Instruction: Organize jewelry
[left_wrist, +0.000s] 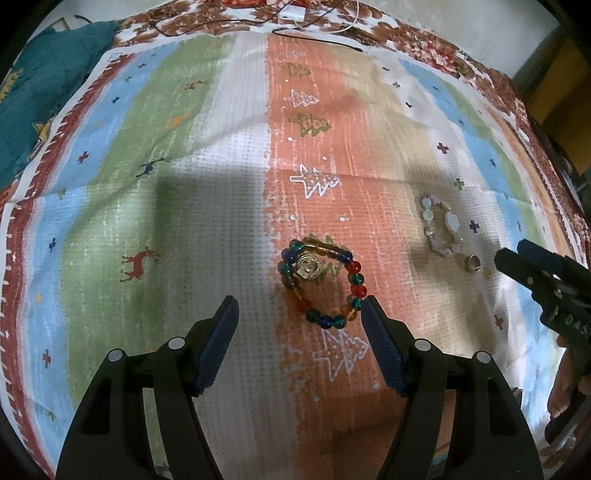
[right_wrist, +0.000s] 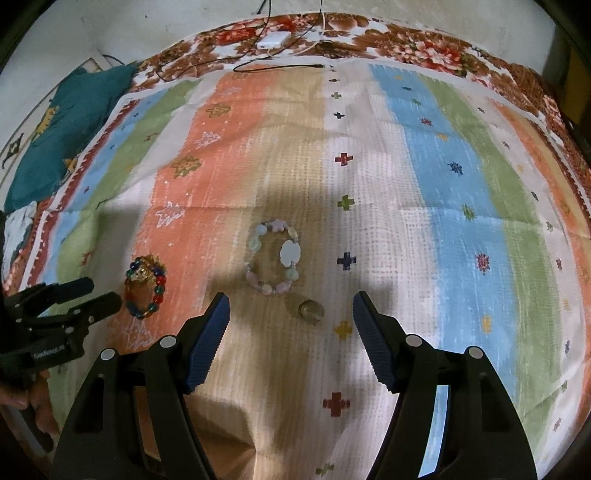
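Both tongs gape wide and empty. Left tongs (left_wrist: 300, 308) should drop squarely over the colored bracelet (left_wrist: 320, 283); right tongs (right_wrist: 291, 304) over the ring (right_wrist: 310, 311) near the pale bracelet (right_wrist: 275, 256).

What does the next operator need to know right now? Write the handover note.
Left gripper: open, empty, above the cloth, just short of the coloured bead bracelet.
Right gripper: open, empty, near the small ring.
A silver ring lies inside the coloured bracelet's loop. The pale bead bracelet lies on the beige stripe, the small ring just beside it.
Done: nothing gripped.
Left: pick up and sort all four pieces; no jewelry box in view.
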